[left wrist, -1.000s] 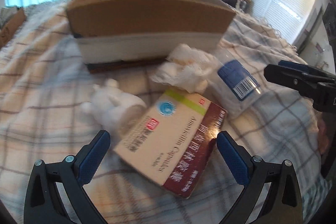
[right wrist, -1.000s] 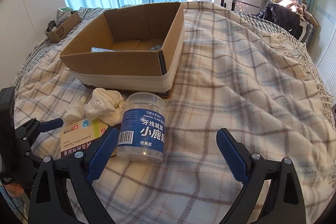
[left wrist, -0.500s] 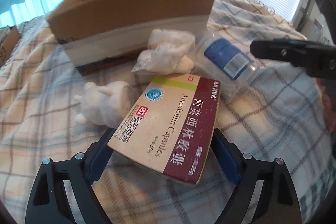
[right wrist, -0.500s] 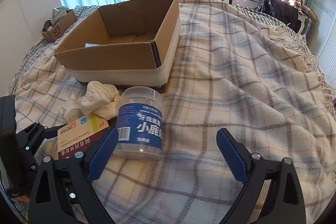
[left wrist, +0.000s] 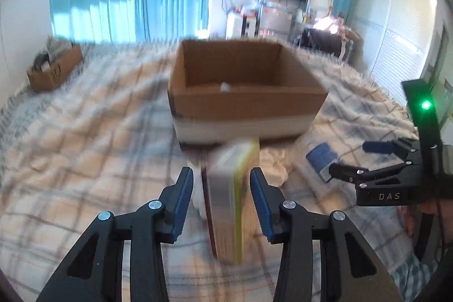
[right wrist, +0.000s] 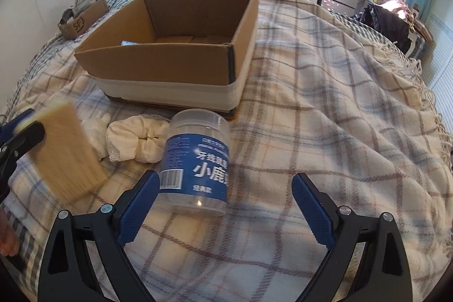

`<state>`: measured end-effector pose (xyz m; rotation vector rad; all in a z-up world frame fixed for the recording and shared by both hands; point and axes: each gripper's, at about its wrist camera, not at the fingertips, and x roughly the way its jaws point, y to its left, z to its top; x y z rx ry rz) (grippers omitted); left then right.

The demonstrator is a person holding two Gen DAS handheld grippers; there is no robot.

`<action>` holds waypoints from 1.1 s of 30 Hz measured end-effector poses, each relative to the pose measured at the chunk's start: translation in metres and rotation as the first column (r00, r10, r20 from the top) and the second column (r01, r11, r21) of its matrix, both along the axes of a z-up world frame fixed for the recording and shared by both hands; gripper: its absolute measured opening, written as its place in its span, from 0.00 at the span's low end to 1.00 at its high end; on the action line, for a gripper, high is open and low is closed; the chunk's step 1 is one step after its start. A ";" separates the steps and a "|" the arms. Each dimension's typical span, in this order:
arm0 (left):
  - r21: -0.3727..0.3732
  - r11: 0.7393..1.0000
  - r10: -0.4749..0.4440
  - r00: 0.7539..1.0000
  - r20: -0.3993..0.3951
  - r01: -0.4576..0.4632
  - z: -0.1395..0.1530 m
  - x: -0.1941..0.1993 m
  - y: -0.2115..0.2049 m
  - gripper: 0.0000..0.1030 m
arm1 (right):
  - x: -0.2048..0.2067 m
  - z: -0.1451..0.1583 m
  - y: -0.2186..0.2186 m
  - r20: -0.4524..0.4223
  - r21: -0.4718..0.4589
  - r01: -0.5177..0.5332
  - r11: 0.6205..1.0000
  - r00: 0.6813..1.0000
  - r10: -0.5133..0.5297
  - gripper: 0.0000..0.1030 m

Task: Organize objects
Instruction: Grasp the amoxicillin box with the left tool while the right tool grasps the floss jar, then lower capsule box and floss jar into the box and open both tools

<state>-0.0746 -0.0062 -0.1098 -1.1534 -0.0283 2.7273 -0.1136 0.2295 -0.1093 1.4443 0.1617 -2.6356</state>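
Tongs in the left hand (left wrist: 221, 190) were clamped on the medicine box (left wrist: 230, 197), which stood on edge between the blue pads, lifted off the blanket (left wrist: 85, 149) and smeared by motion blur. From the right wrist view the same box (right wrist: 68, 154) appeared at the left edge, tilted, with a black finger of the left tongs (right wrist: 21, 137) across its upper corner.

Right tongs (right wrist: 225, 203) were spread wide apart and held nothing. Between their pads, closer to the left one, lay the clear jar (right wrist: 196, 160) on its side on the blanket (right wrist: 325, 109), its blue label with white Chinese lettering facing up and its barcode just beside the left pad. In the left wrist view the jar (left wrist: 321, 157) was a blur on the blanket, with the right tongs (left wrist: 371, 160) reaching in from the right edge.

Just beyond the jar, touching it or nearly so, sat a crumpled white cloth (right wrist: 136, 140); another white lump (right wrist: 94, 129) lay next to it, partly behind the box. The cloth (left wrist: 276, 163) showed in the left view too, to the right of the box.

Farther back stood the open cardboard carton (right wrist: 175, 58), brown above with a white band round its base. Something small and pale lay inside, too unclear to name. From the left view the carton (left wrist: 243, 104) sat straight ahead of the held box. A smaller cardboard box (right wrist: 82, 17) rested at the far left of the bed.
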 end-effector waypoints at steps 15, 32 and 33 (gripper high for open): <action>-0.040 0.999 0.032 0.994 0.102 -0.028 -0.038 -0.010 0.003 0.80 | -0.008 -0.023 -0.023 0.062 -0.005 -0.071 0.997 0.996 0.071 0.61; 0.060 0.998 -0.031 0.997 0.068 0.027 -0.010 0.016 0.009 0.30 | 0.023 0.012 -0.029 -0.072 0.001 -0.077 0.997 0.994 0.077 0.60; 0.064 0.998 -0.029 0.997 0.065 0.025 -0.005 0.019 0.008 0.29 | 0.029 0.019 -0.031 -0.097 0.008 -0.080 0.997 0.992 0.080 0.60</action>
